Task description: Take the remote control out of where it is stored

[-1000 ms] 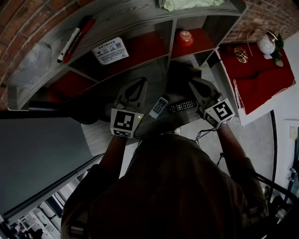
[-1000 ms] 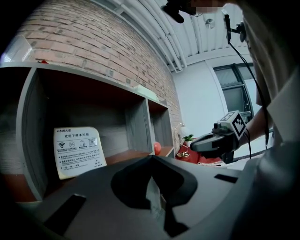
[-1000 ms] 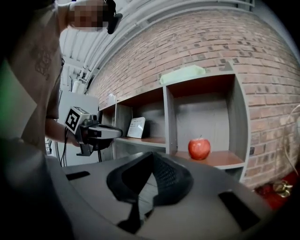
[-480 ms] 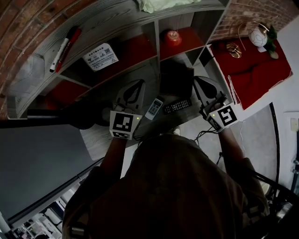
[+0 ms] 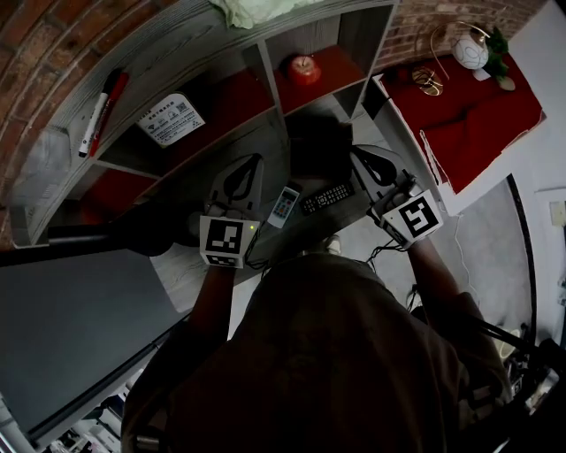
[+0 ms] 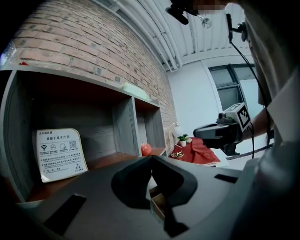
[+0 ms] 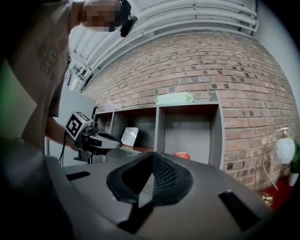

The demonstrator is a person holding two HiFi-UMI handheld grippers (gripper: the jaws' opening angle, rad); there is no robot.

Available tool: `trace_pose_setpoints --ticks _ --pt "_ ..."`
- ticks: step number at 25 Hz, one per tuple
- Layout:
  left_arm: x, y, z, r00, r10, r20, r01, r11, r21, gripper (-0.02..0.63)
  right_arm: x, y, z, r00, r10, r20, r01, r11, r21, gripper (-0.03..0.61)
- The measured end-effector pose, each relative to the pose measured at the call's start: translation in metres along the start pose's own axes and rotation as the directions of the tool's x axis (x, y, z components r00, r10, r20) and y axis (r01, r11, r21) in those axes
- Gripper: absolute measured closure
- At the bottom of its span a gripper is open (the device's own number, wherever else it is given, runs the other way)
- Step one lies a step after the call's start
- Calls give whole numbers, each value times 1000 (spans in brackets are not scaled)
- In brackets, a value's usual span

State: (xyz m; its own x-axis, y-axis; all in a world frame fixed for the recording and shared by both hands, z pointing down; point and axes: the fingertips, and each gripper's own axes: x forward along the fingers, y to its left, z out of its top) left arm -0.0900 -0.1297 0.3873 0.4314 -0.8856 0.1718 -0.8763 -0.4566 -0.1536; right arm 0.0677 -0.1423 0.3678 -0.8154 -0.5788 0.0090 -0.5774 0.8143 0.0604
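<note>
- Left tongs [image 5: 249, 166]: shut tip to tip with nothing in the grip, pointing about level toward the shelf unit [image 5: 265, 69].
- Right tongs [image 5: 357, 152]: also shut and empty, pointing about level toward the same shelves.
- White remote control [image 5: 283, 205]: flat on the grey bench [image 5: 181, 264], just right of the left tongs, not touched by them.
- Black remote control [image 5: 325, 196]: flat on the bench just beside the white one, between the two tongs and held by neither.
- Behind both remotes: a dark boxy shape [image 5: 318, 146], too dim to tell what it is.
- In the shelves' red-lined compartments: an apple [image 5: 303, 68] on the right and a white printed card [image 5: 165, 119] leaning upright on the left.
- On the shelf top: two markers [image 5: 99, 111] side by side and a pale green cloth [image 5: 256, 9].
- Far right: a red cloth [image 5: 478, 115] with a white ball ornament [image 5: 470, 51] on it.
</note>
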Motion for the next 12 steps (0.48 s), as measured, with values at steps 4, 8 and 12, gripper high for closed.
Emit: trace_pose_setpoints --ticks 4,8,12 --pt "2 -4 7 1000 -6 19 6 1000 -21 601 -3 -1 -2 1000 -13 -4 13 1000 6 566" --pt "-1 -4 3 1000 -11 10 11 1000 -26 601 -3 -1 -4 1000 -23 -7 23 1000 10 566" --pt "-3 -2 -3 1000 -15 1 15 1000 -21 601 -1 1 -7 1000 -28 -5 28 1000 6 566"
